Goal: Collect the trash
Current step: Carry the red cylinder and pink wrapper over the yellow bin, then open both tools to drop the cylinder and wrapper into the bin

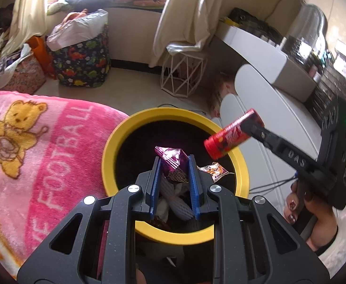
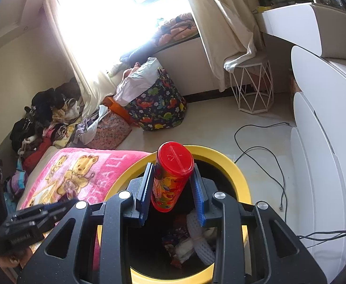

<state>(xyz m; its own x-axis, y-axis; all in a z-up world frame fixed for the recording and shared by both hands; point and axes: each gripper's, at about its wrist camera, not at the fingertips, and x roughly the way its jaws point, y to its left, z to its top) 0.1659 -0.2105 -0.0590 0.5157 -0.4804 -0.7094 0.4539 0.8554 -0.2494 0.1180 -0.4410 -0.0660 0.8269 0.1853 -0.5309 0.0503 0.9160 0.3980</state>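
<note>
- You hold two grippers over a round bin [image 1: 116,142] with a thick, smooth yellow rim and a dark inside; it stands on the floor, just beside a bed.
- Your left gripper [image 1: 173,165] points steeply down into the mouth of the bin. Its blue jaws pinch a crumpled purple foil wrapper [image 1: 171,162], shiny and creased. Held there, the wrapper would likely fall straight in if let go.
- Your right gripper [image 2: 173,182] has its jaws closed on a red tube [image 2: 171,177], a stiff cylinder with a flat red plastic cap and printed sides. The tube is tilted, cap end forward, above the bin's rim, so it too looks ready to drop.
- Inside the bin lie earlier bits of trash: a small clear sweet wrapper [image 1: 214,171], a pale ribbed roll [image 2: 200,239] and more crumpled packets.
- The bed carries a fluffy pink blanket [image 1: 43,146] printed with yellow bears; its soft pile meets the bin's left side.
- A hand [image 1: 300,203] with painted nails grips the right gripper's handle.
</note>
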